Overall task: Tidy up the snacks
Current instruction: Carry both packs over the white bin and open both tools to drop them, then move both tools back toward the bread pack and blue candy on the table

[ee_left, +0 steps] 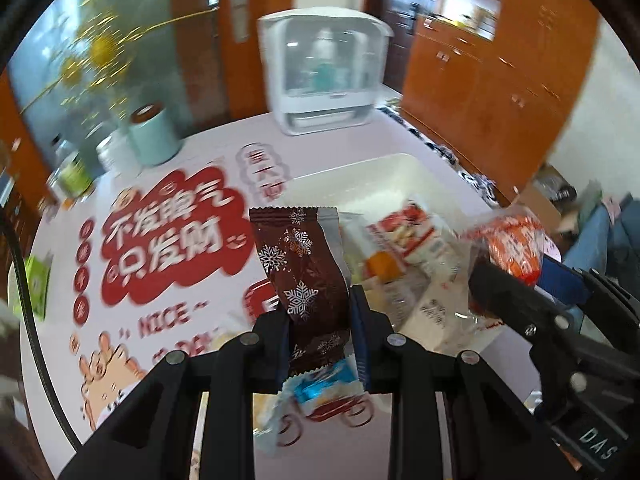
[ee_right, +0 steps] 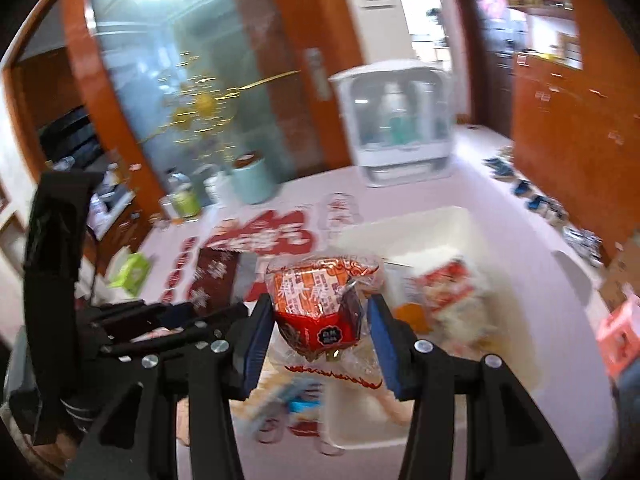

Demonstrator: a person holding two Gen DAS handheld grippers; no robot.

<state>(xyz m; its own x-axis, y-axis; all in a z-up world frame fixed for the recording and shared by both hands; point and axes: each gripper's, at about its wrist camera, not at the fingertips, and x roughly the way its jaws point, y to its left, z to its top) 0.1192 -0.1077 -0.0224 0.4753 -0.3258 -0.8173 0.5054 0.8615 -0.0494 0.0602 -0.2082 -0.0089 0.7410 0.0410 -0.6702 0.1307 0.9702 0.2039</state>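
My left gripper (ee_left: pixel 320 320) is shut on a brown snack packet with white snowflakes (ee_left: pixel 304 264), which stands upright between the pads, above the table. My right gripper (ee_right: pixel 320 316) grips a red and orange snack in a clear wrapper (ee_right: pixel 320 292), held in the air near the white bin (ee_right: pixel 440 224). The bin holds a red and white packet (ee_right: pixel 444 284) and other wrapped snacks. In the left wrist view the right gripper (ee_left: pixel 528 276) and its red snack (ee_left: pixel 508 244) hang at the right, over the bin's (ee_left: pixel 360 176) near end. The left gripper (ee_right: pixel 200 308) shows at the left of the right wrist view.
A printed cloth with red lettering (ee_left: pixel 168 240) covers the table. A blue-wrapped snack (ee_left: pixel 324 388) lies under my left gripper. A white appliance with a clear cover (ee_left: pixel 324 68) stands at the back, a mint canister (ee_left: pixel 154 136) and jars at the back left, and a green box (ee_left: pixel 36 280) at the left edge.
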